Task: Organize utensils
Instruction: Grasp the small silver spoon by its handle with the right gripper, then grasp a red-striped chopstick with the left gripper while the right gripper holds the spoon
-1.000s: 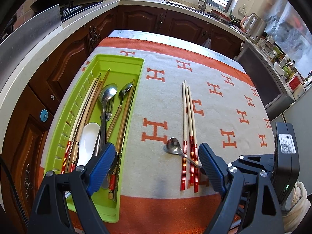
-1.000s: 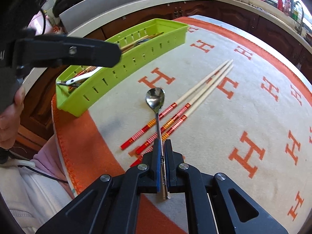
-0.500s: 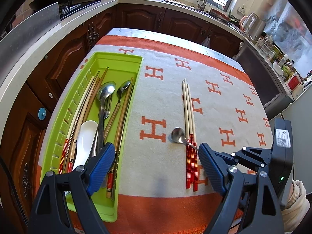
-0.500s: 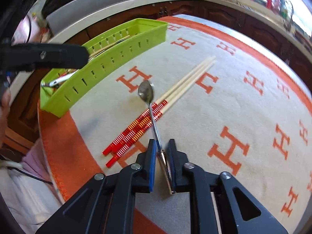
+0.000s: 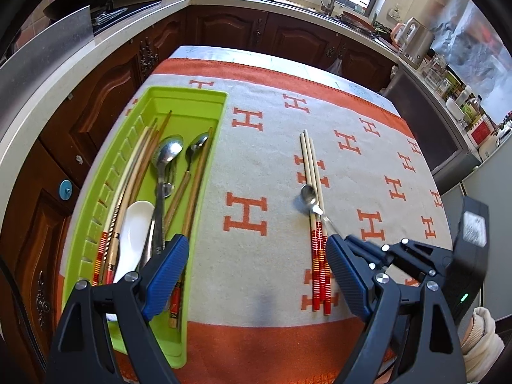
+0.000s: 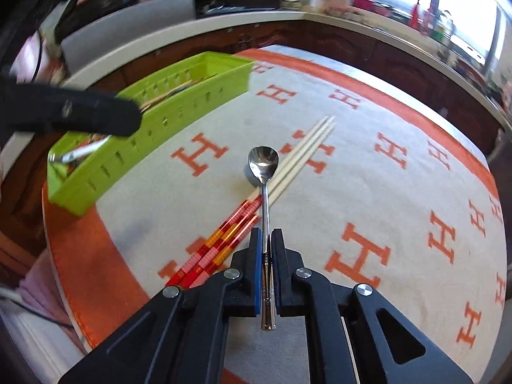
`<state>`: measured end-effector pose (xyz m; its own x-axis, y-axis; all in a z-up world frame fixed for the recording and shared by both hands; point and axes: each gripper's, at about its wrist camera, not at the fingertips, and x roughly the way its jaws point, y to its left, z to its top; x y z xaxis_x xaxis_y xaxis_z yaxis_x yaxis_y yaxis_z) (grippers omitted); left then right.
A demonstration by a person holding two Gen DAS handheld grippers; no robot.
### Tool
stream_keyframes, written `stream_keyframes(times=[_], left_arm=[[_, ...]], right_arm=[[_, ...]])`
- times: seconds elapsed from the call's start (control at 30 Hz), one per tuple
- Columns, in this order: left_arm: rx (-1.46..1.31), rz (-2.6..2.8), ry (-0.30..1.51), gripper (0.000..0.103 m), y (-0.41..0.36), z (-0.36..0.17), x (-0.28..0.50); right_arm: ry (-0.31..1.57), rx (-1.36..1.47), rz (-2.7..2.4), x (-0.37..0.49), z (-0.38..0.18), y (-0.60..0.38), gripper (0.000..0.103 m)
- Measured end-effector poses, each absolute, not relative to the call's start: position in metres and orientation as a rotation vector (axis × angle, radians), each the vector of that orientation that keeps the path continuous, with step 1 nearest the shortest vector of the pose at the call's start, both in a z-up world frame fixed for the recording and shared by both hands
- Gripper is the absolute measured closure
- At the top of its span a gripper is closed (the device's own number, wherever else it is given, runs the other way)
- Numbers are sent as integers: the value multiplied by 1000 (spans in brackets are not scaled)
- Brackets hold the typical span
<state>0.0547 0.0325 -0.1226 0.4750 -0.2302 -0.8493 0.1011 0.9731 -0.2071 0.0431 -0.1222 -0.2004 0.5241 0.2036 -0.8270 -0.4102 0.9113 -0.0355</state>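
Note:
My right gripper (image 6: 265, 240) has its jaws closing tight on the handle of a small metal spoon (image 6: 263, 161). The spoon's bowl points away from me and hovers just over three red-ended chopsticks (image 6: 297, 156) lying together on the cloth. In the left wrist view the same spoon (image 5: 308, 196) crosses the chopsticks (image 5: 312, 172) right of centre. My left gripper (image 5: 256, 249) stands wide open with nothing between its blue pads, above the near end of the green tray (image 5: 188, 91). That tray holds spoons, a white ladle and several chopsticks.
An orange and cream cloth with H marks (image 5: 246, 214) covers the table. Dark wooden cabinets and a pale counter (image 5: 38, 96) run behind and to the left. The black finger of the left gripper (image 6: 64, 113) reaches over the tray's near end (image 6: 153, 128).
The right jaws parted a little around the spoon handle, then closed on it again. The spoon now points straight ahead, its bowl farther up the chopsticks. The left gripper stayed put.

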Motion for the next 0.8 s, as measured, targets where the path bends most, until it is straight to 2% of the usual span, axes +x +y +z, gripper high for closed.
stream_keyframes(times=[0.23, 0.3, 0.37, 0.47, 0.57, 0.8], left_arm=[[-121, -315, 1106, 18, 4, -133, 69], [-121, -340, 1132, 28, -5, -143, 79], [-112, -359, 1162, 48, -15, -152, 88], [-84, -340, 1211, 63, -26, -170, 100], [-80, -331, 1256, 70, -32, -184, 109], [15, -290, 1217, 74, -44, -186, 115]], right_arm=[[908, -33, 280, 49, -187, -167, 98], [903, 2, 260, 50, -186, -176, 98], [903, 25, 242, 49, -186, -183, 98], [921, 36, 232, 50, -192, -189, 98], [947, 38, 223, 49, -199, -194, 98], [963, 44, 214, 43, -205, -203, 98]])
